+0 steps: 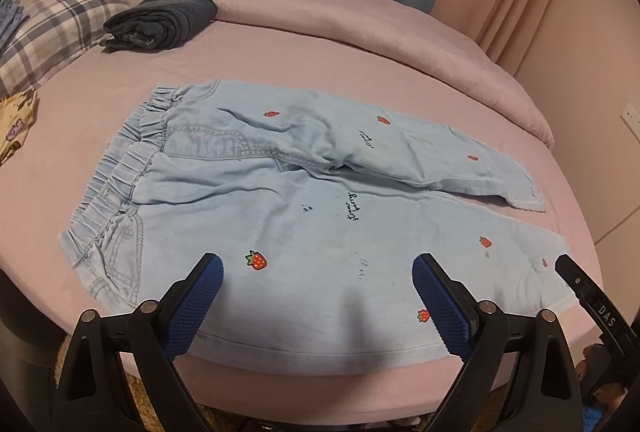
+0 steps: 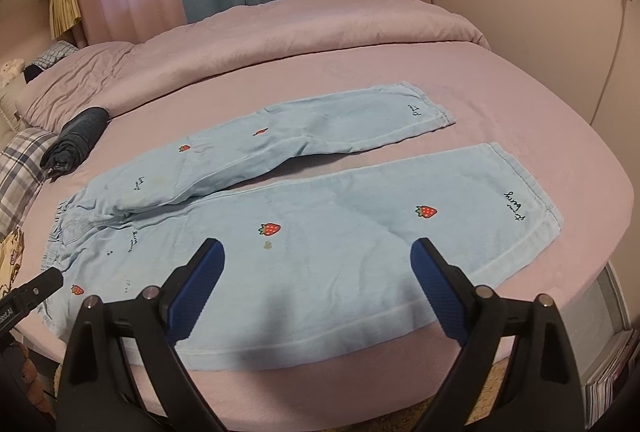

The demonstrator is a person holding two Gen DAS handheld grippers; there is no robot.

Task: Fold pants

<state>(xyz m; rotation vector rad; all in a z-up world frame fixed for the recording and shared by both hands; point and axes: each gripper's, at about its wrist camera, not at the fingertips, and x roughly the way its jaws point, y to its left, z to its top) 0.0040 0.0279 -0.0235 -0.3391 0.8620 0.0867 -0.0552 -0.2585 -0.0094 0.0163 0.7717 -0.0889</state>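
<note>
While the pants lie unfolded:
Pants (image 1: 304, 199): mid-frame on the bed (image 1: 280, 47); near leg under both tongs
Left gripper (image 1: 318, 292): wide, empty
Right gripper (image 2: 318, 284): wide, empty

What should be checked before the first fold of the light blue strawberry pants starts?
1. Light blue strawberry-print denim pants lying flat on the pink bed sheet: ok.
2. Legs apart, not overlapping: ok; far leg creased near the crotch.
3. Left tool open, holding nothing: ok.
4. Right tool open, holding nothing: ok.
5. Dark folded garment away from the pants: ok.
6. Near edge of the pants close to the bed edge: cannot tell if it will slip.
</note>
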